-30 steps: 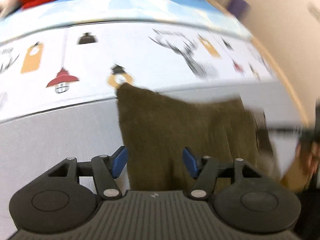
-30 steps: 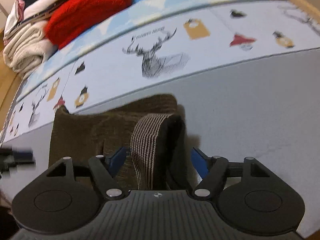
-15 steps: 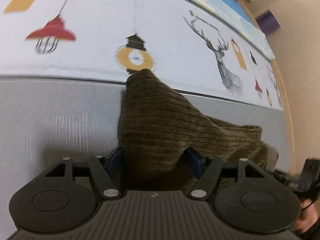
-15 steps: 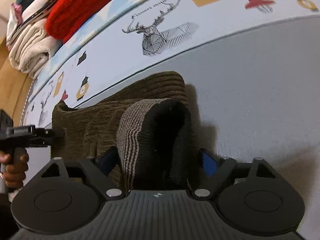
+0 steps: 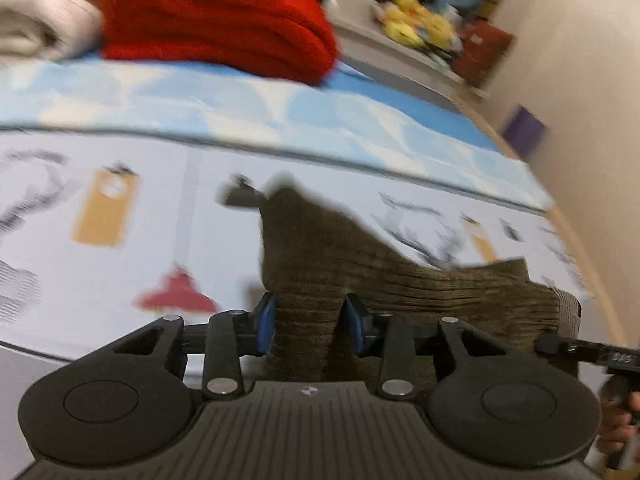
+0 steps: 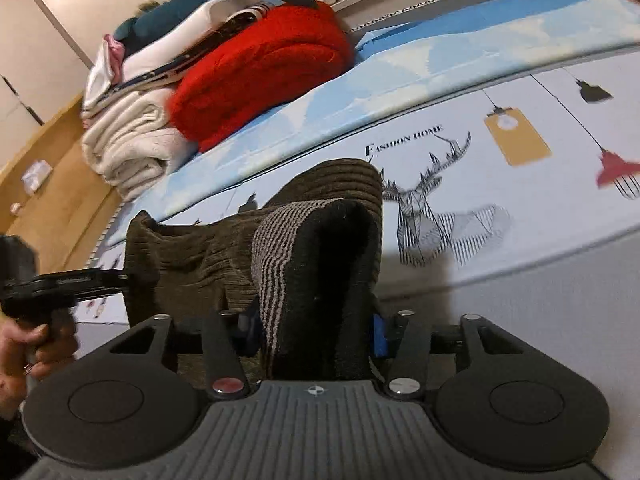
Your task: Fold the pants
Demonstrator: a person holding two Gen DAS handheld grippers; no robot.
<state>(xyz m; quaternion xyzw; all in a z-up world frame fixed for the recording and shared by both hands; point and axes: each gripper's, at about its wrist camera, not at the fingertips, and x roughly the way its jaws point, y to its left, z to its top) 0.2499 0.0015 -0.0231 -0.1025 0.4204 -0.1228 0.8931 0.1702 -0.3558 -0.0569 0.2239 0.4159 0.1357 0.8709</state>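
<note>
Pants (image 5: 400,284), brown corduroy, hang stretched sideways between both grippers above the printed bedsheet (image 6: 500,184); left gripper (image 5: 308,320) has just closed on one end, right gripper (image 6: 316,328) clamps the striped waistband

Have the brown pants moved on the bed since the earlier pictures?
Yes. The brown pants were on the grey band; now they are farther up, over the deer print, toward the red blanket.

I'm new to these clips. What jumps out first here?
The olive-brown pants, bunched and held between both grippers above the printed bedspread. The right gripper grips the striped waistband; the left gripper pinches the other end. A bright red sweater sits folded behind.
</note>
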